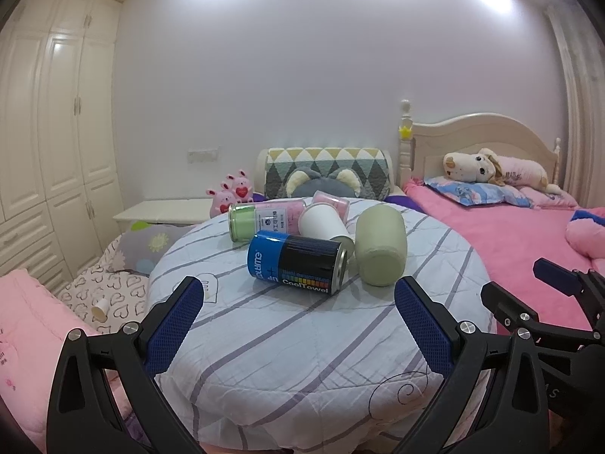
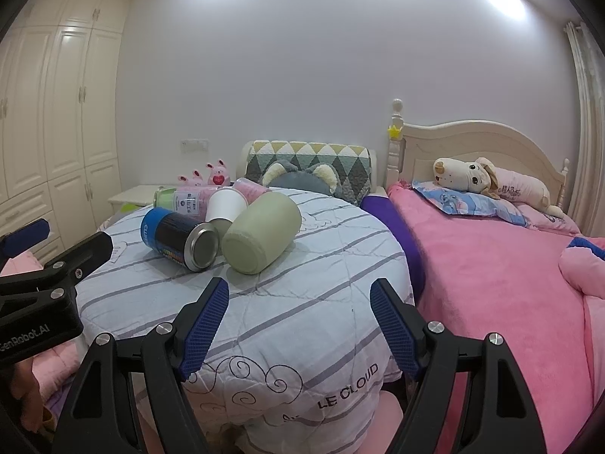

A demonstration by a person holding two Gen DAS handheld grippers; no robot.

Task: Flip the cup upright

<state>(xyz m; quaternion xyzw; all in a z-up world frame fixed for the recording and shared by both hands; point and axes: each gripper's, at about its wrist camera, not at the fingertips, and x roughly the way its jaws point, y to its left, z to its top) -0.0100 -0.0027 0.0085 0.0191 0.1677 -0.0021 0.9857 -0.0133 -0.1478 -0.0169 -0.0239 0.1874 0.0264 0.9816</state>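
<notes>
You face a round worktop (image 2: 321, 302) draped in a grey-striped white quilt, beside a pink bed (image 2: 491, 283). Your left hand-held gripper (image 1: 298, 321) and right hand-held gripper (image 2: 298, 325) hover spread wide, holding nothing. Beyond them lie a blue-and-black tin can (image 1: 297, 261) and the sage-green cup (image 2: 261, 232) on its side, then a white paper cup (image 1: 323, 223).

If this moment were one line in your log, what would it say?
stage: approach | left gripper: open, empty | right gripper: open, empty | green cup: on its side on round table | blue can: lying beside it
</notes>
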